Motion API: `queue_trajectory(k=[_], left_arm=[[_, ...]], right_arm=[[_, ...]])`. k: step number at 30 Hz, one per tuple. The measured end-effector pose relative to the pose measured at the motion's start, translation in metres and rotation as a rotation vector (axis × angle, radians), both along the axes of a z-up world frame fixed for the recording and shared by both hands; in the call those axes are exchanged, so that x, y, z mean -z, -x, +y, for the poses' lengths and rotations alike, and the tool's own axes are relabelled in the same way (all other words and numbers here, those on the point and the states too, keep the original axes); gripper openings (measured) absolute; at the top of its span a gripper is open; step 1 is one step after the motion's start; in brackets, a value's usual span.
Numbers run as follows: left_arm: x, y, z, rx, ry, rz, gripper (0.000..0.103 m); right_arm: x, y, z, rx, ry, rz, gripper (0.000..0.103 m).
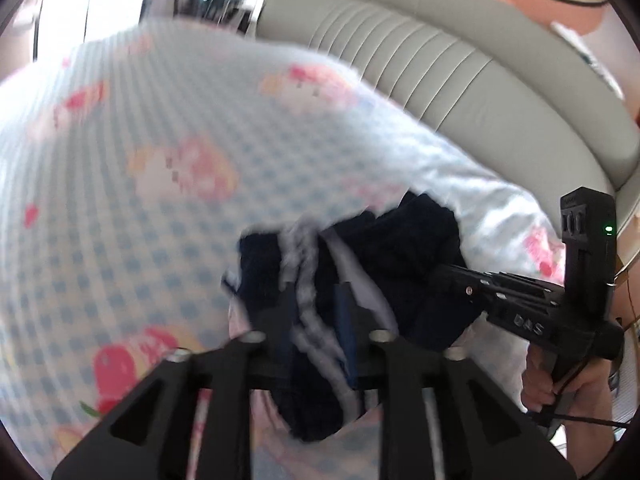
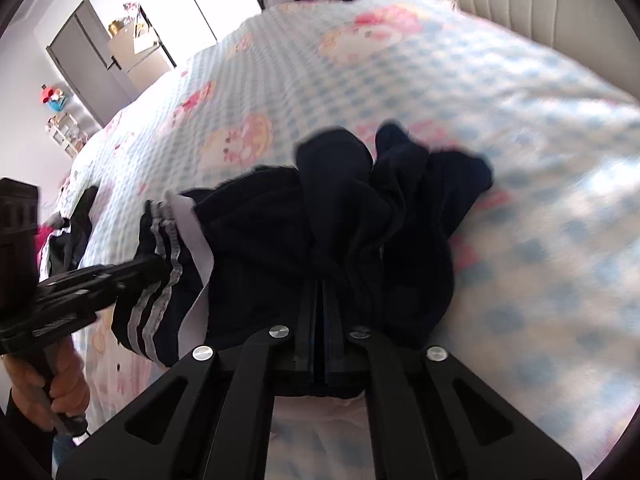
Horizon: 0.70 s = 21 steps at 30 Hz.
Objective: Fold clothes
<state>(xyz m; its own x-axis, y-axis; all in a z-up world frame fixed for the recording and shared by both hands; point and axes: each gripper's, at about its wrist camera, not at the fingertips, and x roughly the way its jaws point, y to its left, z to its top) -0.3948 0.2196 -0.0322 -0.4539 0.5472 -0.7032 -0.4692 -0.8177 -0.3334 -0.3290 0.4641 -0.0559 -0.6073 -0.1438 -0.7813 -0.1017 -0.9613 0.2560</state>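
garment (image 2: 320, 220) bunched on bedspread (image 2: 500, 120) | left gripper (image 1: 316, 304) and right gripper (image 2: 320, 292) each clamped on its near edge | headboard (image 1: 460, 80) behind bed | cabinet (image 2: 96, 64) beyond far side

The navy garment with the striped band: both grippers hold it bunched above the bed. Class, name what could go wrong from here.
1. The navy garment hangs crumpled between the left gripper and the right gripper, so creases may get folded in.
2. The left fingers pinch only the striped band, which might slip free.

Open bedspread (image 2: 500, 140) beyond bunched garment (image 2: 340, 220)
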Motion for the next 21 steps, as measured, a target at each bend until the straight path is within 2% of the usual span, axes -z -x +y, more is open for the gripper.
queue_trajectory(k=[1, 2, 3, 4, 6, 8, 10, 12, 14, 16, 17, 18, 21], left_arm=[[0.003, 0.004, 0.002, -0.001, 0.013, -0.01, 0.041], [0.012, 0.011, 0.004, -0.006, 0.034, -0.046, 0.041], [0.022, 0.017, 0.006, -0.013, 0.057, -0.08, 0.041], [0.029, 0.02, 0.005, -0.027, 0.076, -0.106, 0.038], [0.028, 0.018, -0.001, -0.037, 0.062, -0.122, 0.038], [0.014, 0.01, -0.01, -0.041, 0.028, -0.094, 0.039], [0.002, 0.002, -0.016, -0.054, 0.047, -0.066, 0.04], [-0.011, -0.002, -0.027, -0.079, 0.051, -0.04, 0.04], [-0.024, -0.006, -0.042, -0.111, 0.038, -0.015, 0.046], [-0.037, -0.01, -0.058, -0.143, 0.027, 0.009, 0.059], [-0.043, -0.012, -0.07, -0.164, 0.031, 0.016, 0.059], [-0.048, -0.014, -0.082, -0.186, 0.037, 0.024, 0.06], [-0.059, -0.024, -0.127, -0.258, 0.086, 0.055, 0.07]], right_arm=[[-0.007, -0.001, -0.003, -0.005, -0.004, 0.023, 0.016], [-0.014, -0.002, -0.007, -0.01, -0.009, 0.047, 0.025], [-0.011, 0.001, -0.011, -0.019, -0.024, 0.031, 0.03], [-0.007, 0.006, -0.015, -0.028, -0.041, 0.01, 0.03], [0.004, 0.007, -0.015, -0.015, -0.04, -0.04, 0.027], [0.005, 0.005, -0.017, -0.004, -0.048, -0.056, 0.029], [-0.008, -0.004, -0.022, 0.001, -0.071, -0.034, 0.038], [-0.018, -0.004, -0.026, 0.013, -0.068, -0.034, 0.06], [-0.034, -0.01, -0.032, 0.033, -0.072, -0.008, 0.066], [-0.049, -0.005, -0.042, 0.032, -0.068, 0.023, 0.071], [-0.054, -0.004, -0.049, 0.027, -0.072, 0.03, 0.079], [-0.058, -0.003, -0.056, 0.022, -0.076, 0.037, 0.082], [-0.068, 0.002, -0.091, -0.016, -0.103, 0.044, 0.082]])
